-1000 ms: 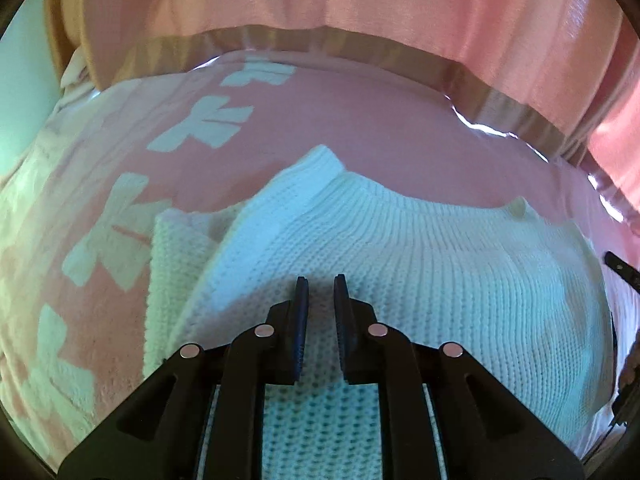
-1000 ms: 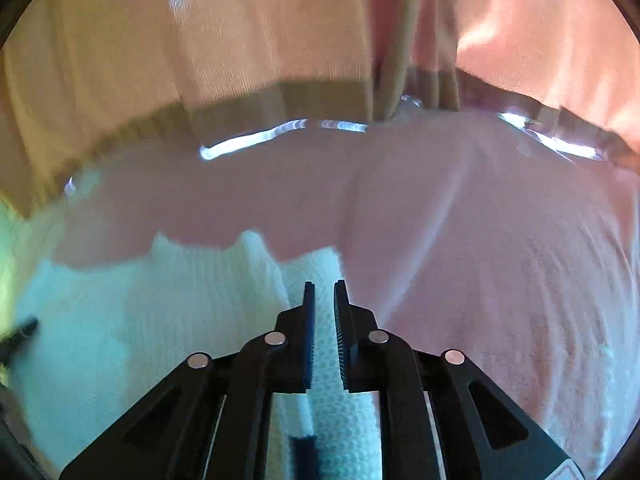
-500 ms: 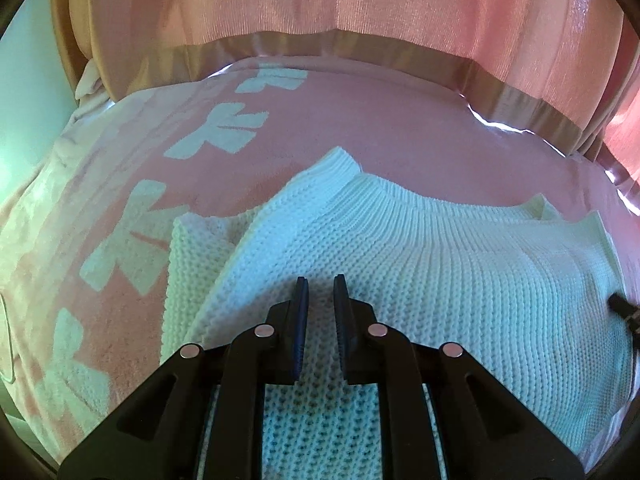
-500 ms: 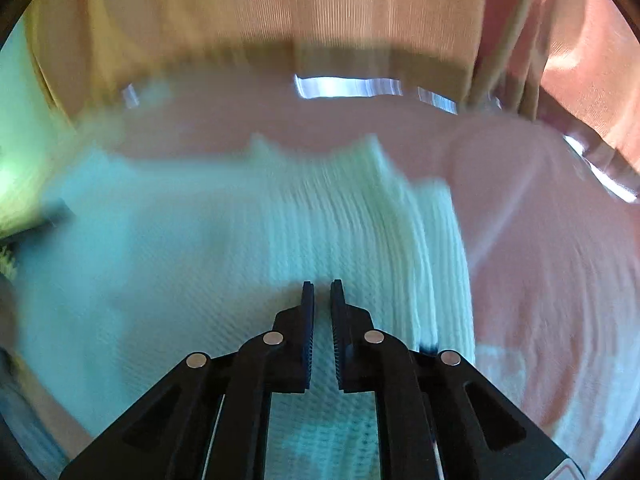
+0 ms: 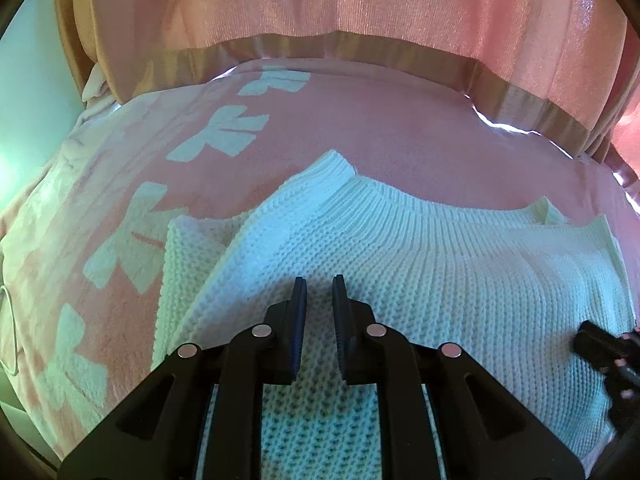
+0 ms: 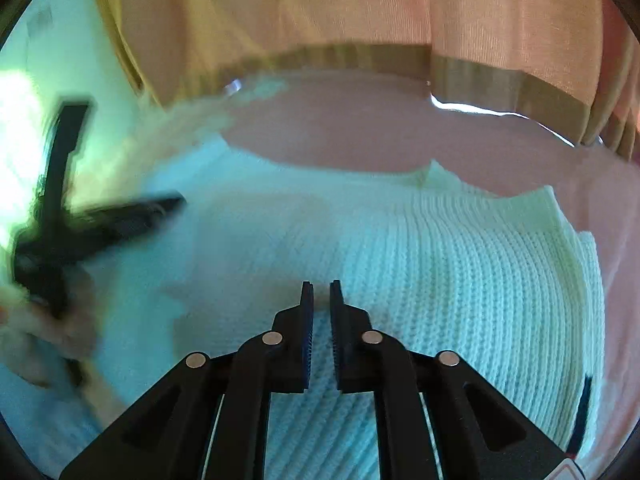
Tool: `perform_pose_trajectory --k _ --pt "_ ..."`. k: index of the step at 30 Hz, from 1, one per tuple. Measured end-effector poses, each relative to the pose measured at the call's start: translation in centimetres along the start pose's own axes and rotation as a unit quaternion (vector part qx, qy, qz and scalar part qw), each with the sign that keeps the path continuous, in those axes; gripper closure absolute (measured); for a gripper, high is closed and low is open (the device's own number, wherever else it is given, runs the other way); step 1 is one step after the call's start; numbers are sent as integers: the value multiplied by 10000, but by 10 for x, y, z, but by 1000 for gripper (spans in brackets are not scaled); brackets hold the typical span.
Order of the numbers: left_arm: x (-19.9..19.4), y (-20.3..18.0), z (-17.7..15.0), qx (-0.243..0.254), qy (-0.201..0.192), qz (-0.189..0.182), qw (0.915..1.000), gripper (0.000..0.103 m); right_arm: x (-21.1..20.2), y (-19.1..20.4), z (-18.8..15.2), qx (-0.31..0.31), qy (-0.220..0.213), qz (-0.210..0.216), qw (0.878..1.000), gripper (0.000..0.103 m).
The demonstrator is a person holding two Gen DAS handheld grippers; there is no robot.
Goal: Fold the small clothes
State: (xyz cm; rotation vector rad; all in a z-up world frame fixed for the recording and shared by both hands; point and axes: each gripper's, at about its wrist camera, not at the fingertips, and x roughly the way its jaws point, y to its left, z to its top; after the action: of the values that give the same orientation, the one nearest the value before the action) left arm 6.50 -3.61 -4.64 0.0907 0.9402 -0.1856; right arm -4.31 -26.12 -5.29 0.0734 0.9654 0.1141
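Left gripper (image 5: 319,292): jaws nearly together, narrow gap, nothing pinched between them; hovers over the near-left part of the sweater, knit visible through the gap.
Right gripper (image 6: 321,296): jaws nearly together, slim gap, holding nothing; poised over the middle of the sweater. Its tip also shows at the right edge of the left wrist view, black, low over the knit; contact can't be told.
Left gripper from right wrist view: black blurred shape at the left edge, fingers pointing across the knit; jaw state unreadable there, motion blur.
Hand (image 6: 28,320): blurred skin tone at the left edge of the right wrist view, behind the left gripper's frame.
Sweater (image 5: 420,248): white/pale chunky knit, lies flat on the blanket, folded in layers; ribbed band runs along its far edge, one ribbed corner sticks up at far left, a second layer peeks out on the left side. In the right wrist view (image 6: 460,264) stacked edges show along its right side.
Blanket (image 5: 360,128): pink fleece, carries the sweater; row of pale bow shapes (image 5: 224,136) down its left side, beside the sweater's left edge.
Curtain (image 5: 340,8): pink-orange ribbed fabric with a tan hem band, hangs past the blanket's far edge.
Wall (image 6: 36,44): pale, far left, partly washed out by glare.
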Motion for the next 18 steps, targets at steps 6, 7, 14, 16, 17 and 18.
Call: perform_pose_trajectory --k 6,7,14,16,17,18 --pt "2 23 3 -251 -18 -190 9995 88 -29 -105 -8 1357 -139 -457 9896 103" --pt "1 27 2 -294 -29 -243 9993 88 -36 -117 -10 1555 -147 -723 9851 101" --pt "-47 67 -24 -555 -165 -714 9958 54 -102 -128 -54 2037 -407 -1144 9715 55" --pt "-66 80 -45 -783 -243 -687 9943 34 -111 -115 -82 2074 -283 -1081 9719 51" --pt "-75 86 -62 -910 -229 -721 9930 34 -113 -106 -101 2115 -104 -961 9726 51" --pt "-78 87 -69 -943 -157 -745 9926 34 -112 -101 -112 2214 37 -813 9718 51"
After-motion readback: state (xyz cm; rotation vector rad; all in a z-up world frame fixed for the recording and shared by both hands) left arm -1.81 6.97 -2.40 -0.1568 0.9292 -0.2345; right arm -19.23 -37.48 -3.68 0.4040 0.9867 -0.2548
